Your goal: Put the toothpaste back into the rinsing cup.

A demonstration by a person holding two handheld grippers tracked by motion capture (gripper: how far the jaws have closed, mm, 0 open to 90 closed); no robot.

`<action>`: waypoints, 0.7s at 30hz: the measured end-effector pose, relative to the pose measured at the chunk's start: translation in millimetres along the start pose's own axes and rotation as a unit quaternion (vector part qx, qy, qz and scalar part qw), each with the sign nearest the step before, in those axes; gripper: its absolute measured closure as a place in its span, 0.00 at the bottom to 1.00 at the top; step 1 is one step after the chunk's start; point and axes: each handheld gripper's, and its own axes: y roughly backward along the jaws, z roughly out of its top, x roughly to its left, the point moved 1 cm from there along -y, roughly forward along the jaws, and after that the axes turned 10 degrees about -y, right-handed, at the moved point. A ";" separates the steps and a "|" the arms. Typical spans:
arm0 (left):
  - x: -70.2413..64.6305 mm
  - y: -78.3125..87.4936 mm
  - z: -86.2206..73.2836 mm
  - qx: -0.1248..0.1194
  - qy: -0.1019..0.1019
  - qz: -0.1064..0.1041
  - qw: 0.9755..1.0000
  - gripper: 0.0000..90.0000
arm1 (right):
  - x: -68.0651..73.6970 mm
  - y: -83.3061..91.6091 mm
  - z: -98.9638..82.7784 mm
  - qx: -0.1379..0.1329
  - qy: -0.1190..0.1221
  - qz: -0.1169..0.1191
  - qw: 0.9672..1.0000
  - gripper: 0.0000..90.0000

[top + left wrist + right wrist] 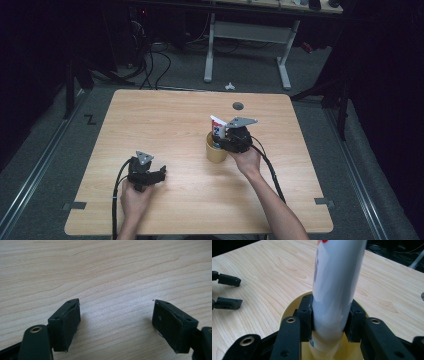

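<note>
A white tube (337, 285) with red and blue print stands upright in a yellow cup (216, 151) at the table's middle. My right gripper (329, 320) is shut on the tube just above the cup's rim (287, 307), pads pressing both sides. From above, the tube's top (218, 125) rises beside the right gripper (231, 141). My left gripper (159, 176) rests near the front left of the table; its jaws stand wide apart over bare wood, nothing between the pads (71, 322). That left gripper (227, 291) also appears far off in the right gripper view.
The wooden table (165, 120) has a round grommet hole (238, 106) near its far edge. Beyond it stand a desk frame (250, 45) and floor cables (150, 65). Cables trail from both grippers toward the front edge.
</note>
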 end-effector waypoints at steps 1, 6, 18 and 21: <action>0.1 0.1 0.0 0.000 0.000 -0.001 1.000 0.26 | -0.1 -0.4 -0.2 0.002 -0.001 0.000 1.000 0.71; 0.0 0.0 0.0 0.000 0.000 0.000 1.000 0.26 | -0.7 -3.2 -1.1 0.008 -0.001 -0.001 1.000 0.71; 0.0 0.0 0.0 0.000 0.000 0.000 1.000 0.26 | 0.7 -6.2 -1.4 0.011 0.002 -0.007 1.000 0.71; 0.0 0.0 0.0 0.000 0.000 0.000 1.000 0.26 | 0.6 -7.1 -2.1 0.013 0.001 -0.008 1.000 0.71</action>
